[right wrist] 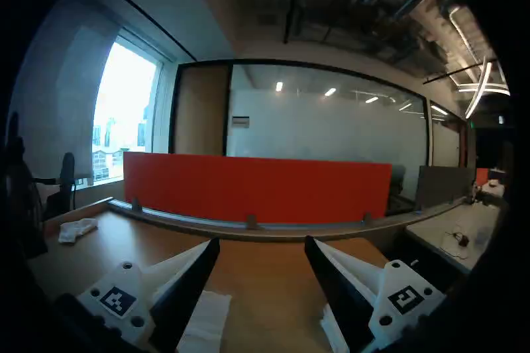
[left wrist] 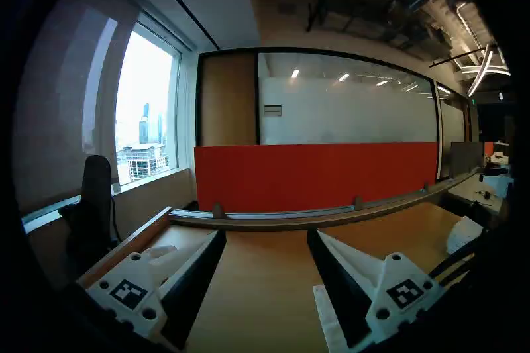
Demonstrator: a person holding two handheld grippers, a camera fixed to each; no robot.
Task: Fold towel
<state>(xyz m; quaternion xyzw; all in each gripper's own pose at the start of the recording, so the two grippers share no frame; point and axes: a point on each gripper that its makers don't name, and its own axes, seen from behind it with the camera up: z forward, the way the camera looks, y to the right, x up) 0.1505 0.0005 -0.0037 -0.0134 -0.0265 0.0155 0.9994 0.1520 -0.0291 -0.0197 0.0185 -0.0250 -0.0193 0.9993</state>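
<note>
My left tongs (left wrist: 266, 237) and right tongs (right wrist: 262, 244) both gape apart; the towel (right wrist: 207, 318) (white) lies on the desk (right wrist: 265, 287) beneath.

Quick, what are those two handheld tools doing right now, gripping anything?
Left gripper: open, holding nothing.
Right gripper: open, holding nothing; a white towel lies on the desk below it.

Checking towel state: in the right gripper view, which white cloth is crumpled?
The far-left cloth, bunched on the desk; the near towel lies flat.
</note>
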